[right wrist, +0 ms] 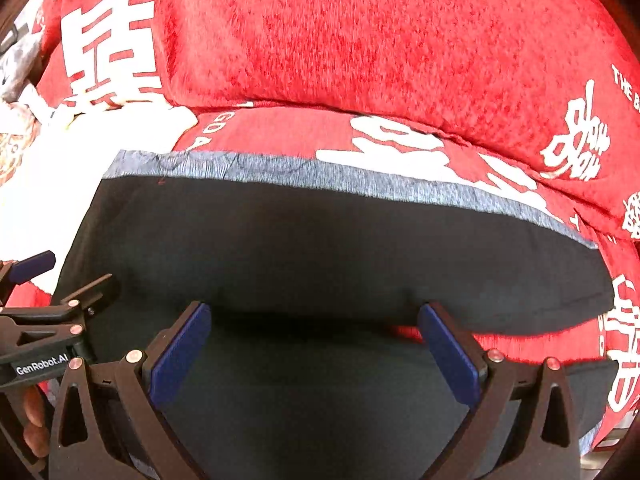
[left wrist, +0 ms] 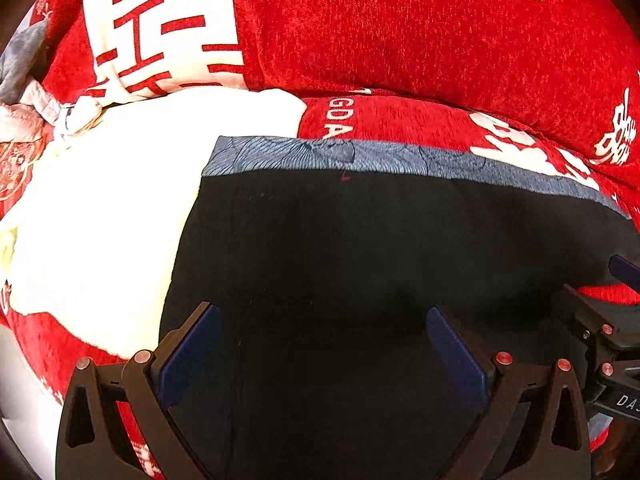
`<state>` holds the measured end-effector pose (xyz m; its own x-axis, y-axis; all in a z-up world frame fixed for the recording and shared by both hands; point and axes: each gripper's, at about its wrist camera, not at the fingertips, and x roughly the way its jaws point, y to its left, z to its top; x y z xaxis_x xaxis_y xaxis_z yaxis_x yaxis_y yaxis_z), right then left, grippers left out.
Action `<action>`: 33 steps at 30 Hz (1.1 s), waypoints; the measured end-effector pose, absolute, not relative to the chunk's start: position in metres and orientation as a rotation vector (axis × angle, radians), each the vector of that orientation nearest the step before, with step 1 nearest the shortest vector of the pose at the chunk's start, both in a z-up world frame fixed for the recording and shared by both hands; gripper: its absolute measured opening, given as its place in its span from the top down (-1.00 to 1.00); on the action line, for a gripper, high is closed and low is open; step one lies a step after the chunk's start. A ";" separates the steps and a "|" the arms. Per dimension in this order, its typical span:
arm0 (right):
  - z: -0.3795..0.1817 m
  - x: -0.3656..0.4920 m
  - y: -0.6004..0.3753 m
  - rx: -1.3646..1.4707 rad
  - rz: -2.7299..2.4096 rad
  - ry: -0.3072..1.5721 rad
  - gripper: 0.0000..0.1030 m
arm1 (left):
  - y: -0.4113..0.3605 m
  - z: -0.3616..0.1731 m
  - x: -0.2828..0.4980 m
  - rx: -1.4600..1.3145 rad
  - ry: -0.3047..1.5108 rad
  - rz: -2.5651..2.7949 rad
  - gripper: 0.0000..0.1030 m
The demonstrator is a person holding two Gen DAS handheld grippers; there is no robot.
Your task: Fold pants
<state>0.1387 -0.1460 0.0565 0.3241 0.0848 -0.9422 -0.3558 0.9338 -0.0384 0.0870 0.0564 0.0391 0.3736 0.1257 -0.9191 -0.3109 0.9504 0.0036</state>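
Observation:
Black pants (left wrist: pixel 360 260) with a blue-grey patterned band (left wrist: pixel 360 156) along the far edge lie flat on a red sofa seat; in the right wrist view the pants (right wrist: pixel 320 240) show a folded layer with its near edge between my fingers. My left gripper (left wrist: pixel 322 320) is open just above the black cloth, holding nothing. My right gripper (right wrist: pixel 314 320) is open over the fold edge, holding nothing. Each gripper shows at the side of the other's view.
A red sofa back cushion (left wrist: pixel 400 32) with white characters rises behind the pants. A white cloth (left wrist: pixel 100 220) lies left of the pants, with more crumpled clothes (left wrist: pixel 24 92) at the far left. The red seat (right wrist: pixel 520 344) shows right of the fold.

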 end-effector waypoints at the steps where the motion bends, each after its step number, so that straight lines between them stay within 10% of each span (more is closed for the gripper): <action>1: 0.055 0.144 -0.144 -0.263 0.303 1.213 -1.00 | 0.058 0.038 0.092 -0.182 1.161 0.281 -1.00; 28: -0.042 0.272 -0.049 -0.524 1.091 1.332 -0.80 | 0.097 0.004 0.161 -0.274 1.288 0.236 -1.00; 33: -0.031 0.261 -0.047 -0.488 1.187 1.372 0.43 | 0.106 0.007 0.171 -0.343 1.286 0.230 -1.00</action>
<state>0.2609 -0.0470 -0.0314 -0.2155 0.3548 -0.9098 -0.8492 0.3919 0.3540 0.1708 0.1058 0.0073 0.2686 -0.0230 -0.9630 -0.3548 0.9271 -0.1211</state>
